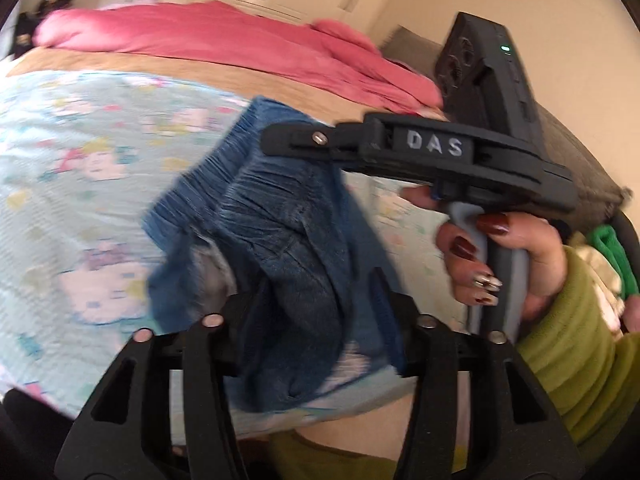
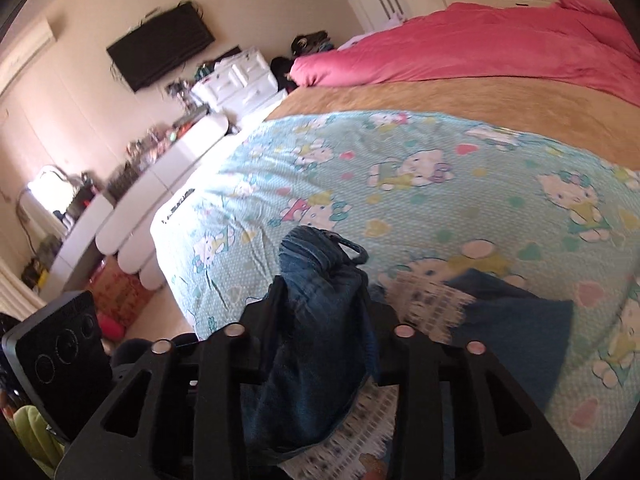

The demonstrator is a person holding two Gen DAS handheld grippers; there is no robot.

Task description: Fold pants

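Over the cartoon-print sheet (image 2: 420,184), jeans (image 1: 276,216) bunched and lifted, pinched in both left gripper (image 1: 316,320) and right gripper (image 2: 320,320). Pink blanket (image 2: 480,44) heaped at twelve o'clock; dresser (image 2: 236,76) at ten.

Raised pale letters "DAS" on the black body of the right gripper (image 1: 304,142), seen side-on from the left wrist view. Dark print runs along the white edge of the mattress (image 2: 176,208) in the right wrist view; too blurred to read.
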